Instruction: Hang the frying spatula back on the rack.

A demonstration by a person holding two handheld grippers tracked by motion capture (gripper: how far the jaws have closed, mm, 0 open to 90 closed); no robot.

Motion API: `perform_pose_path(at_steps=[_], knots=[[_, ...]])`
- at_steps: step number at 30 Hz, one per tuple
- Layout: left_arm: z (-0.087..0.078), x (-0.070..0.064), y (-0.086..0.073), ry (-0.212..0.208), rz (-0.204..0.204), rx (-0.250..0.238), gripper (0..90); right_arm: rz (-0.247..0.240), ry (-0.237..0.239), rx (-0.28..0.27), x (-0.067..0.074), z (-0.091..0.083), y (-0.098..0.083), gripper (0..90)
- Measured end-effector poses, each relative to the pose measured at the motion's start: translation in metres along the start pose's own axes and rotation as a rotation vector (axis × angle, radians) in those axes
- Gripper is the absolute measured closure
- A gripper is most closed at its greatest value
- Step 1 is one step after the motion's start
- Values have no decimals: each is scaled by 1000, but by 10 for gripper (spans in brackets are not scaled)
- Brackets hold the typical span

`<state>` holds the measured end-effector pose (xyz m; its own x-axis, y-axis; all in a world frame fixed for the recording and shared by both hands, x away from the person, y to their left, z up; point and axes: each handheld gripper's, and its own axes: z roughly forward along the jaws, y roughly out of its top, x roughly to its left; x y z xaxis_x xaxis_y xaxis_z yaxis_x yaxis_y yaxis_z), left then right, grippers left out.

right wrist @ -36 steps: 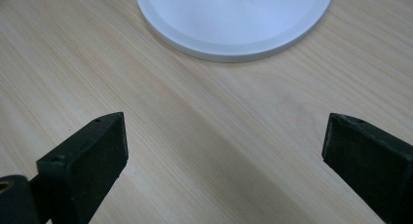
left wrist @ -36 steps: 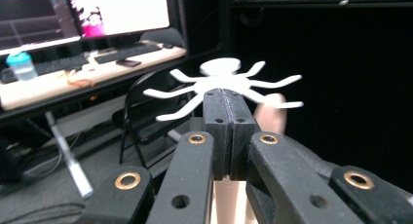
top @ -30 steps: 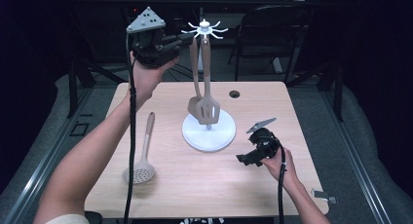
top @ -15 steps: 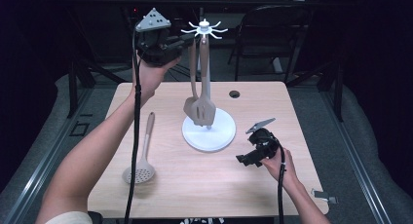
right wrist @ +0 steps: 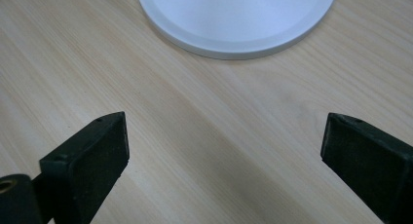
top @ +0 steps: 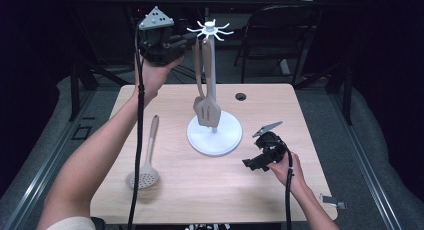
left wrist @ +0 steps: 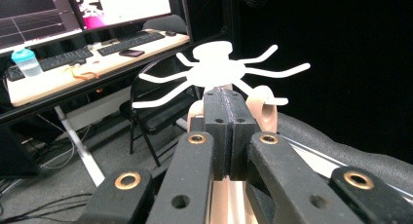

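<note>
Left gripper (top: 186, 41) moved closer to rack top (top: 210, 30), jaws pressed together on spatula (top: 206, 110) handle; right gripper (top: 251, 165) wide, empty, near rack base (top: 214, 137).

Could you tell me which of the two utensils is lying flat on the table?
The slotted spoon, left of the white stand; the slotted spatula hangs from the stand's top instead.

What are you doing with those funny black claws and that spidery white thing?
A person holds a gripper in each hand at a wooden table. The left gripper is raised up by the white hook top of a utensil stand, shut on the handle of a beige slotted spatula, whose handle ring sits at a hook. The right gripper rests low over the table near the stand's round base, jaws wide open and empty. A beige skimmer spoon lies flat on the table.
</note>
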<state>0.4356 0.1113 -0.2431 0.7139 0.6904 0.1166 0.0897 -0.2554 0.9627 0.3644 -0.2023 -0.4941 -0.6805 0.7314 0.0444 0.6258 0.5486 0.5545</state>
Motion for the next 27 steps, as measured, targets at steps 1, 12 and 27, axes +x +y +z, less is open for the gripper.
perform_pose_path(at_steps=[1,12,27], knots=[[0,1,0,1,-1,-1,900,0,1,0,0,0,0,33],[3,9,0,30,-16,9,900,-3,1,0,0,0,0,36],[9,18,-1,45,-36,10,900,-4,-3,6,0,1,0,38]])
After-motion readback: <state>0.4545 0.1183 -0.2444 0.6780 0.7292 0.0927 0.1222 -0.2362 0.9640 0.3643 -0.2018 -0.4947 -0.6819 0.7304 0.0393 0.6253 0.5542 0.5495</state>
